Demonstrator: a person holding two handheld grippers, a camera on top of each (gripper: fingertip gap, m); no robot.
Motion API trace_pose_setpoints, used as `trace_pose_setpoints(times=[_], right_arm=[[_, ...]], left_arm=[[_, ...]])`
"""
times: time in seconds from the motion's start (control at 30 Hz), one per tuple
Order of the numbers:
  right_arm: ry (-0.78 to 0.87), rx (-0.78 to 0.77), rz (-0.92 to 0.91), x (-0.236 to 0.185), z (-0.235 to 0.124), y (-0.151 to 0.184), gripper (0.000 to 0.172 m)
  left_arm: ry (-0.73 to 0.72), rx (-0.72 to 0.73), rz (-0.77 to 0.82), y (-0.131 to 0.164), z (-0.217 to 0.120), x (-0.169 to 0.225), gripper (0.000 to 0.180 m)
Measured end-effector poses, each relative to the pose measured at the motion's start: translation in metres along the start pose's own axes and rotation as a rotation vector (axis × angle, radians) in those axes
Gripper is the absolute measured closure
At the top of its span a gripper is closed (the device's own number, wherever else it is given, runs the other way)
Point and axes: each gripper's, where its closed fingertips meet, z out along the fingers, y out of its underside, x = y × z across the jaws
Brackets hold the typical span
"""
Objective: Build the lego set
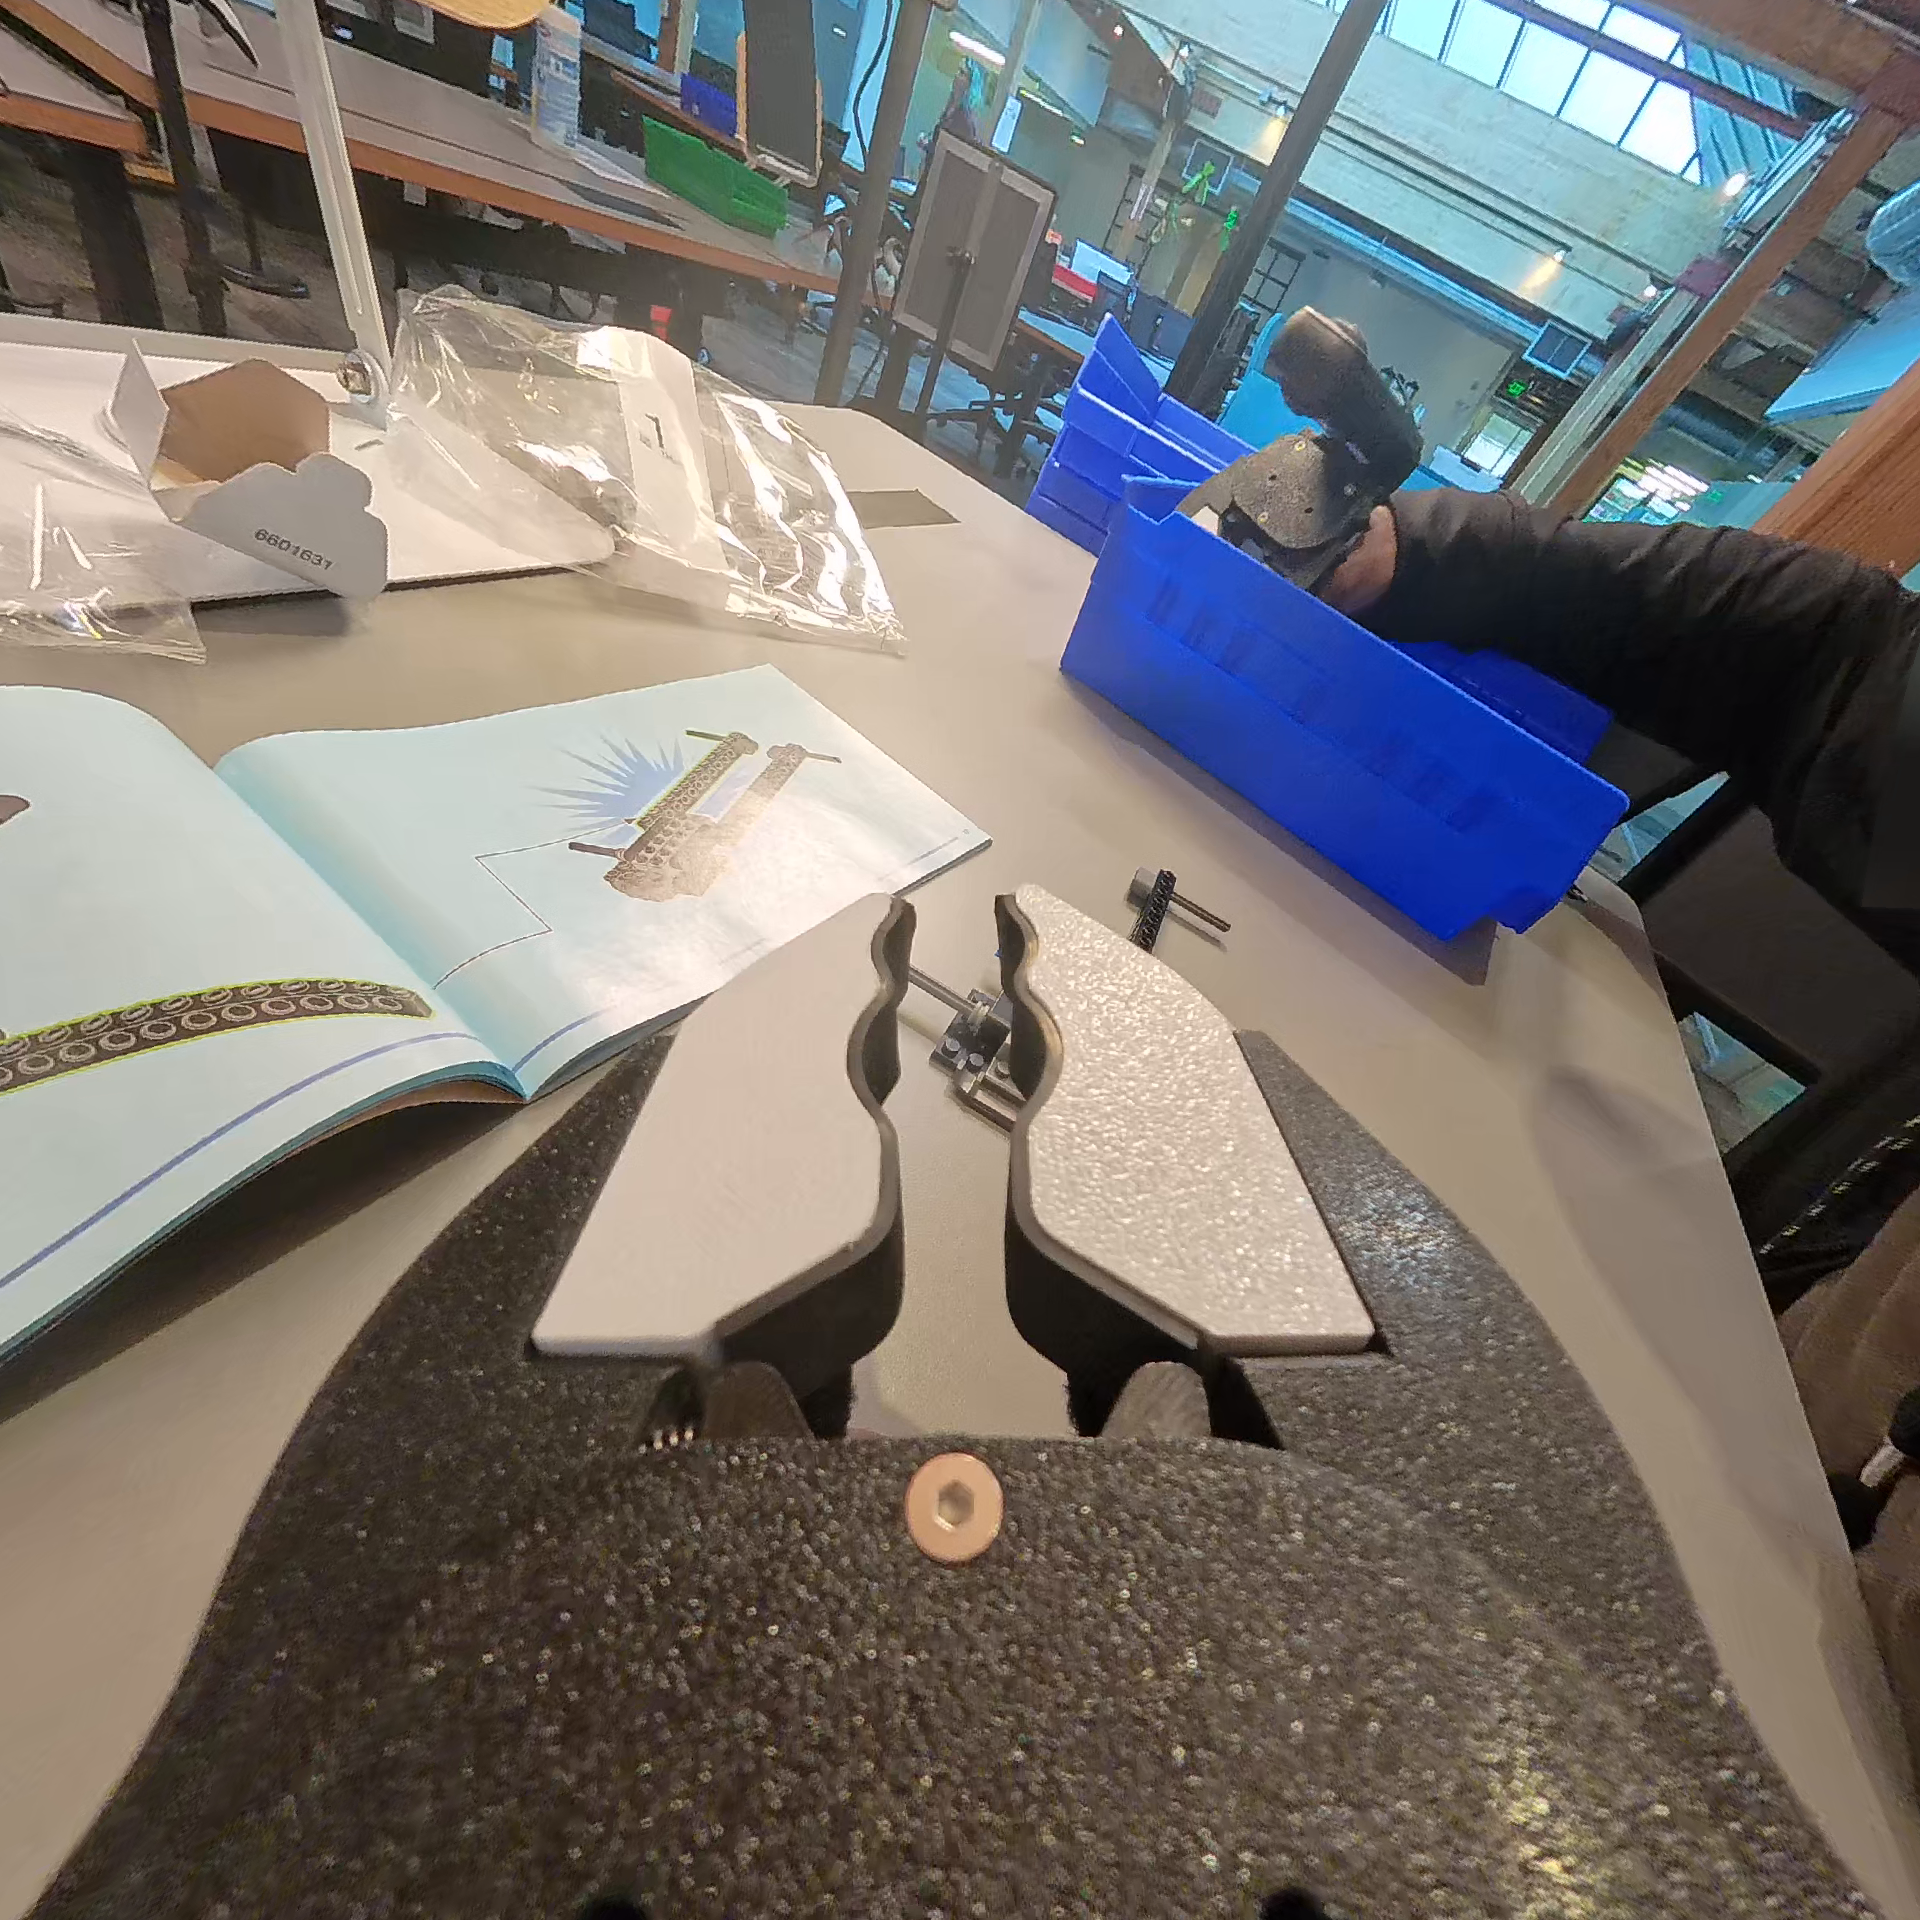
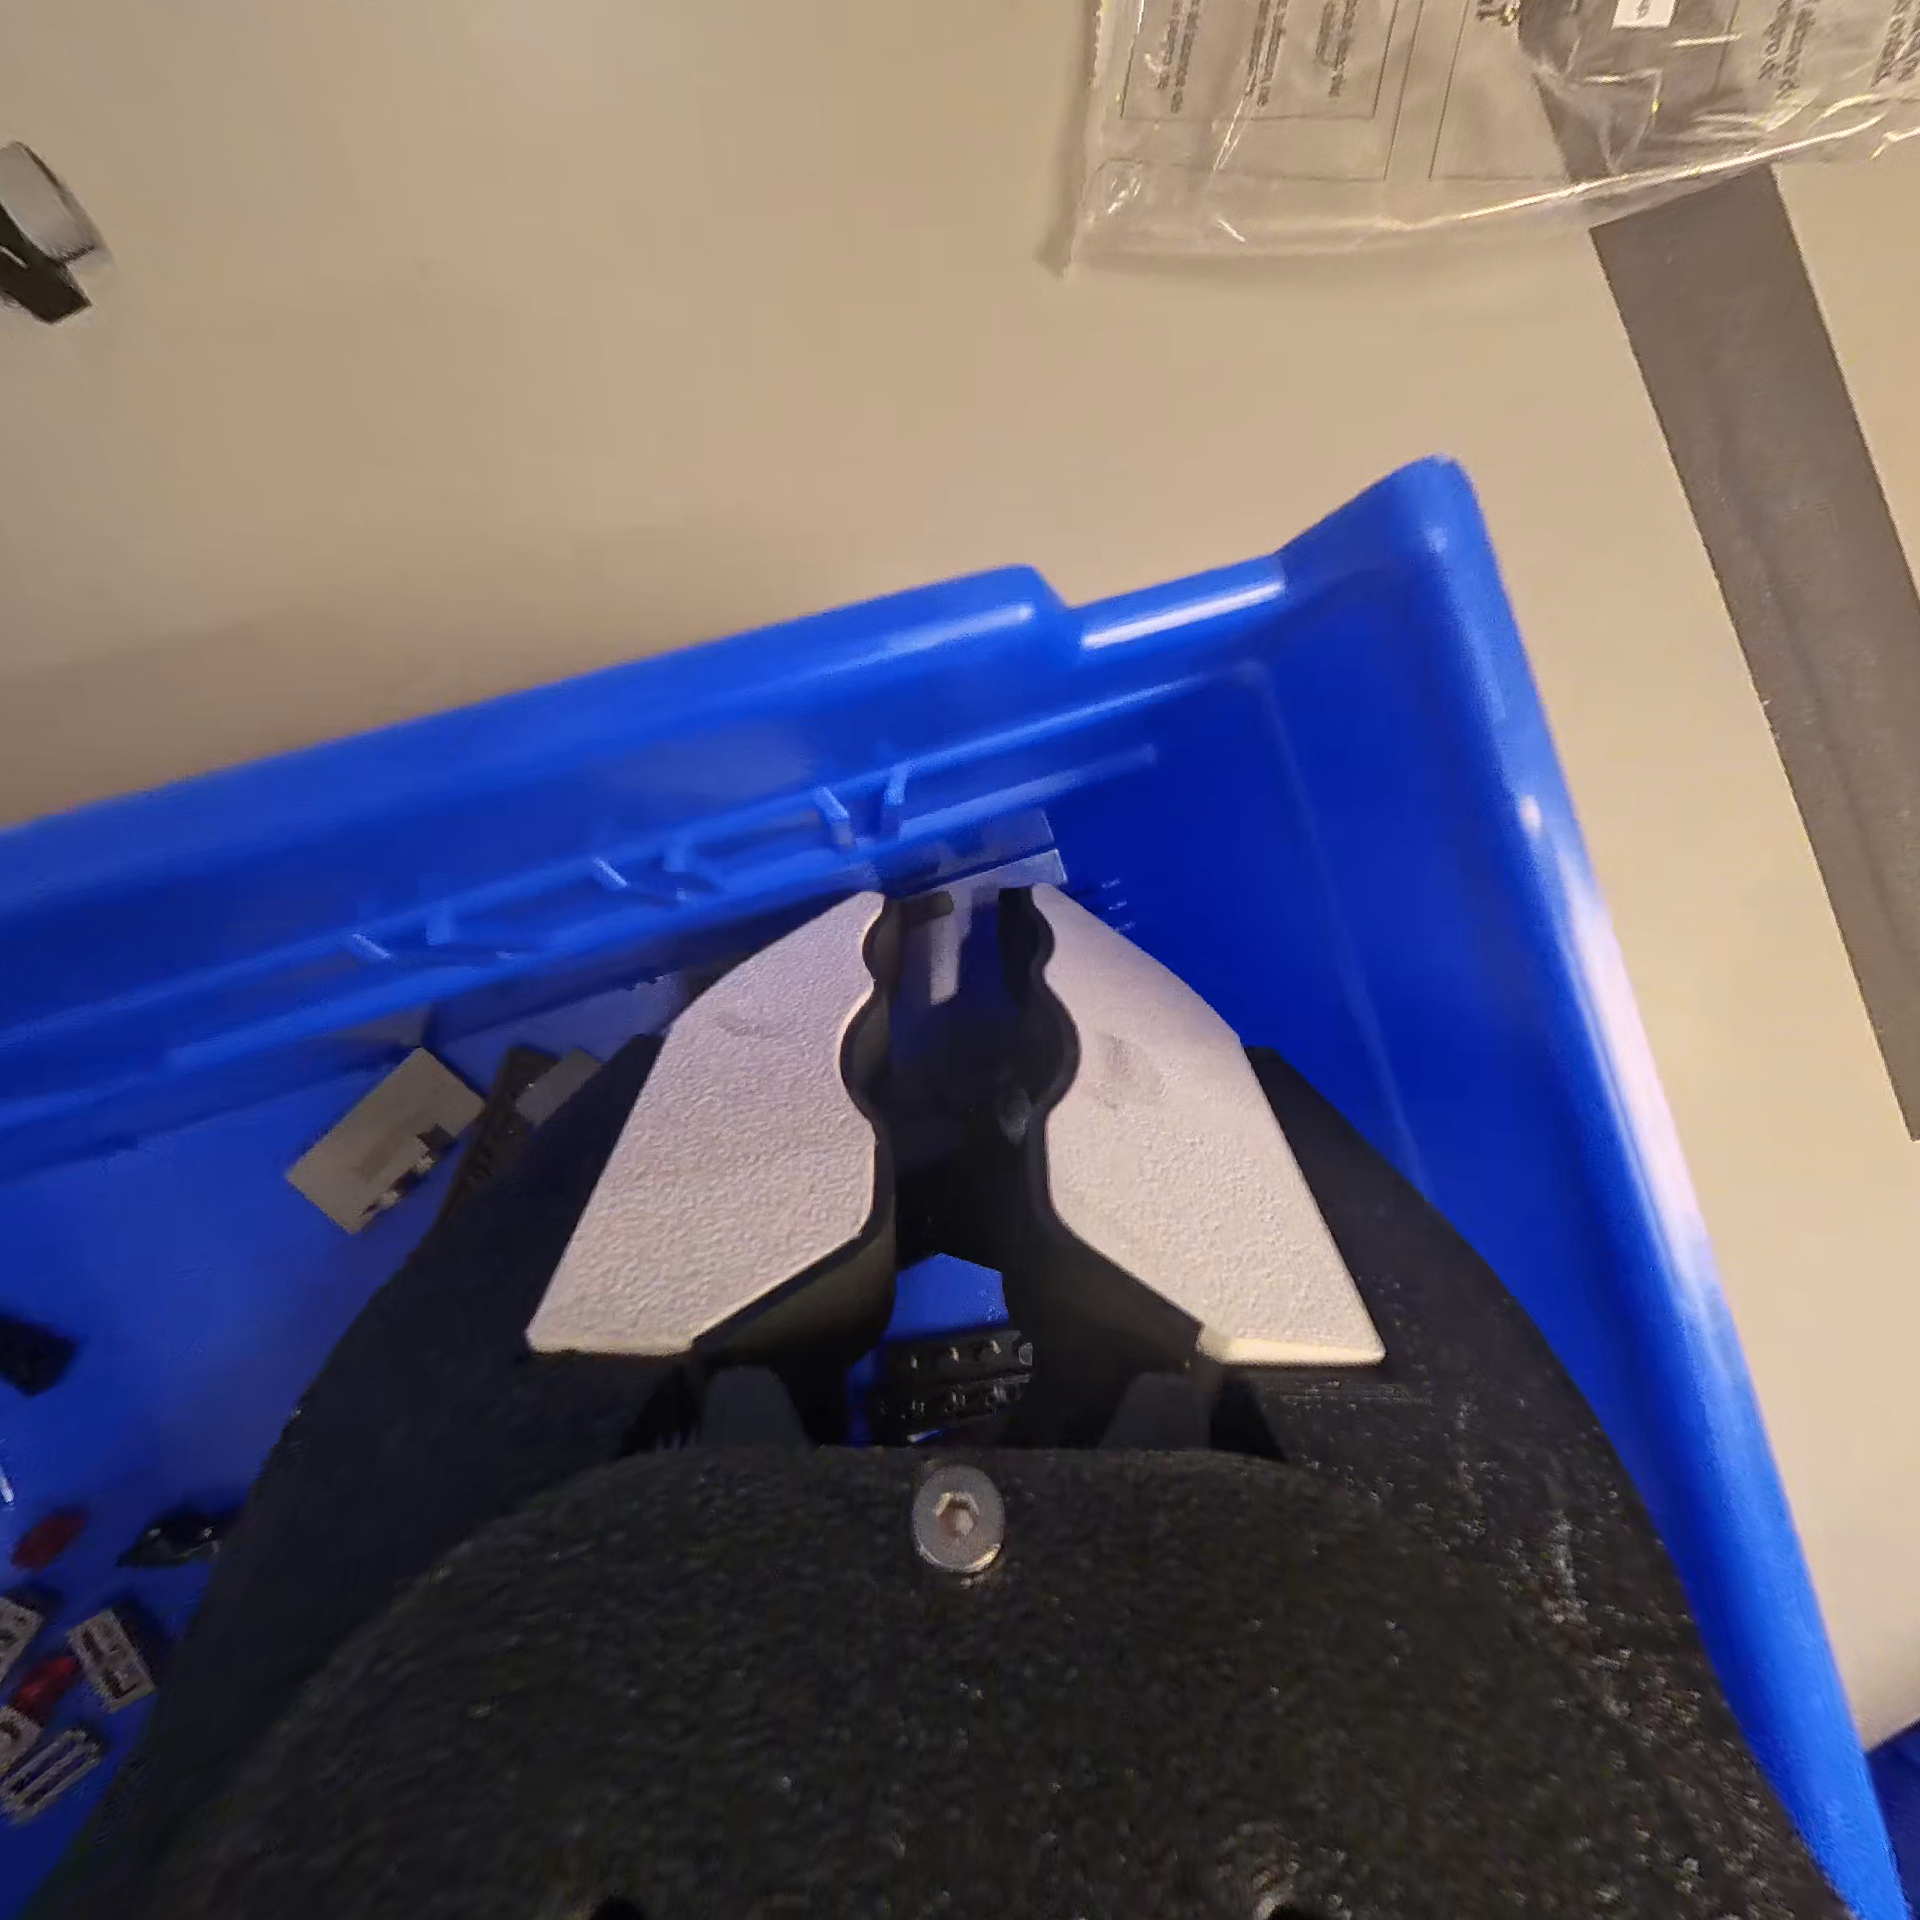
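Two tongs, one over the table, one inside a bin.

The left gripper stands narrowly apart around a small dark grey brick-and-axle assembly; whether it clamps it, I cannot tell. Only this view shows the open light-blue instruction booklet. The right gripper, in the blue plastic bin, is apart: a pale grey brick piece sits clear of its right pad, a detail seen only in its own view.

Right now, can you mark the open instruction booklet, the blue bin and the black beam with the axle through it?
Open instruction booklet (image 1: 582,831): left wrist view, on its right-hand page.
Blue bin (image 1: 1330,717): left wrist view, on its near outer wall.
Black beam with axle (image 1: 1155,914): left wrist view, on the beam's middle.
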Motion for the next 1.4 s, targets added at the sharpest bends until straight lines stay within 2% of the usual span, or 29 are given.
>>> trace_pose_setpoints(times=[0.07,0.2,0.4,0.6,0.7,0.77,1.4], right_arm=[[0.003,-0.005,-0.001,0.000,0.004,0.002,0.156],[0.015,0.015,0.042,0.003,0.007,0.002,0.153],[0.056,-0.058,-0.044,0.003,0.002,0.014,0.148],[-0.039,0.000,-0.096,-0.014,0.000,0.007,0.135],[-0.148,-0.009,-0.093,-0.026,-0.001,0.010,0.119],[-0.173,-0.018,-0.088,-0.028,0.001,0.012,0.116],[-0.133,-0.047,-0.012,-0.025,0.003,0.013,0.127]], left_arm=[[-0.003,0.002,0.005,0.000,0.000,0.000,0.164],[-0.004,0.003,-0.002,0.000,0.000,-0.001,0.164],[-0.002,0.003,-0.011,0.000,0.000,-0.001,0.164],[-0.002,-0.001,-0.013,0.000,0.000,-0.002,0.164],[-0.003,0.000,-0.012,0.000,0.000,-0.002,0.164],[-0.001,-0.003,-0.015,0.000,0.000,-0.002,0.164],[0.003,-0.004,-0.015,0.000,0.001,-0.001,0.164]])
